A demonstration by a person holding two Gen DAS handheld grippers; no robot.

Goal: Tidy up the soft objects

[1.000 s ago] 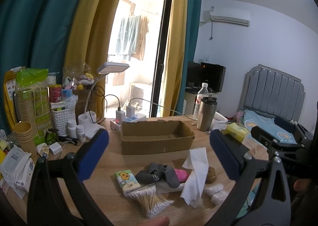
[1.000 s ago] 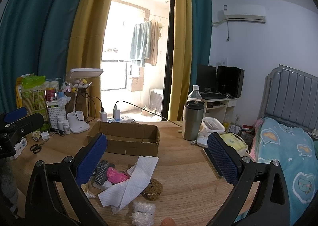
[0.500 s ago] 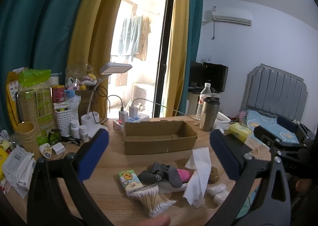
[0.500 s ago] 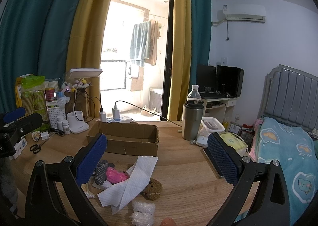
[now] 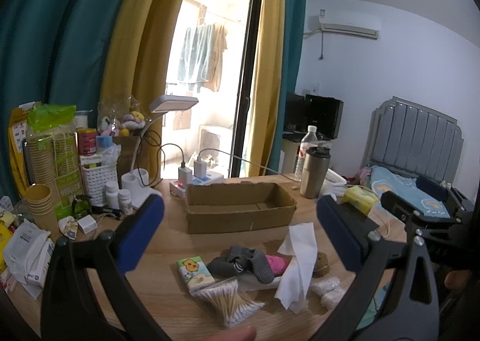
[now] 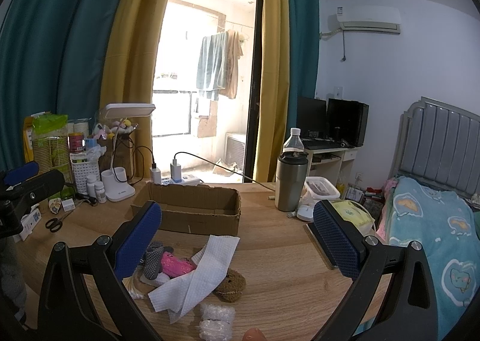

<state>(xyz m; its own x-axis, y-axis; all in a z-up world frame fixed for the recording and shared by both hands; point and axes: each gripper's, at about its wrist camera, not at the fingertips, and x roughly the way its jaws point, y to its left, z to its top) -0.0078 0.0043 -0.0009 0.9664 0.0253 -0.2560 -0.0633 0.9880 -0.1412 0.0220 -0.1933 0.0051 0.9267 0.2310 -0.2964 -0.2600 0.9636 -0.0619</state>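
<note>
Left wrist view is showing the big wooden table (image 5: pixel 168 239) holding up everything, and the open cardboard box (image 5: pixel 240 212) is sitting empty behind the pile of soft things. Both tools are hovering above the table: the left gripper (image 5: pixel 240 236) is keeping its jaws wide apart with nothing between them, and the right gripper (image 6: pixel 237 239) is doing the same. In the pile, a white paper towel (image 5: pixel 297 263) is lying over the grey socks (image 5: pixel 249 260) and the pink sock (image 5: pixel 277 263), with a brown knitted piece (image 6: pixel 231 281) touching its edge. I think the towel is getting in the way, so picking it up first and dropping it in the box is looking like the best start. A tissue pack (image 5: pixel 195 273), cotton swabs (image 5: pixel 231 305) and bubble wrap rolls (image 6: pixel 216 320) are waiting just beside. A steel tumbler (image 5: pixel 313 173) is standing near the box, so it could get bumped.
</note>
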